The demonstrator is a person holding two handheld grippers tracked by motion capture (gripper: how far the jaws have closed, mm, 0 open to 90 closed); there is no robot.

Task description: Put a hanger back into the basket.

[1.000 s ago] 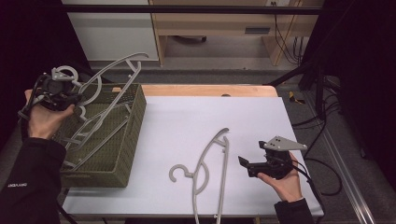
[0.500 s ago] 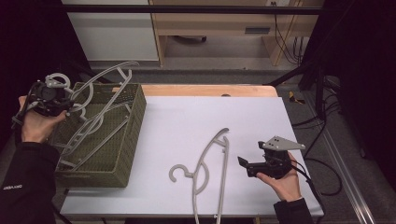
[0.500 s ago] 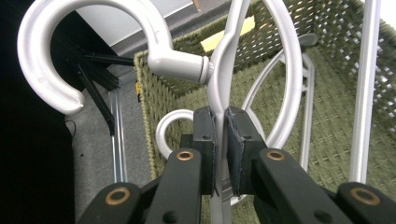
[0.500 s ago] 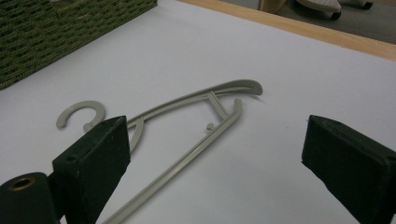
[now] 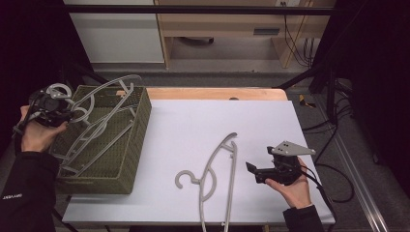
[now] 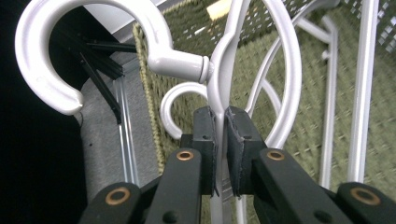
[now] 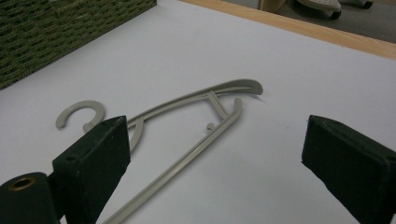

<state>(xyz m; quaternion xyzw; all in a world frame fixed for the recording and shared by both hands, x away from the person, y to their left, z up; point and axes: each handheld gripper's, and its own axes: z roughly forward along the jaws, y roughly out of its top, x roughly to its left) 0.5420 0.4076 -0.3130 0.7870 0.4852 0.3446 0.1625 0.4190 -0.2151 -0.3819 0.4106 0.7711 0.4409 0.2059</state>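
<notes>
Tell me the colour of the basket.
Olive green, woven basket; clearest in the high view.

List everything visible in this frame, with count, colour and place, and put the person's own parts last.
Hangers: three or more, light grey plastic. One flat on the white table near its front edge; one clamped just below its hook, over the basket; at least one more lying in the basket.
Basket: one, olive-green woven, at the table's left end.
Table: one, white top with a wooden far edge.
Left tongs: black, shut on the held hanger, above the basket's left rim.
Right tongs: black with a grey plate on top, open, beside the flat hanger.
Hands: two, dark sleeves.
</notes>
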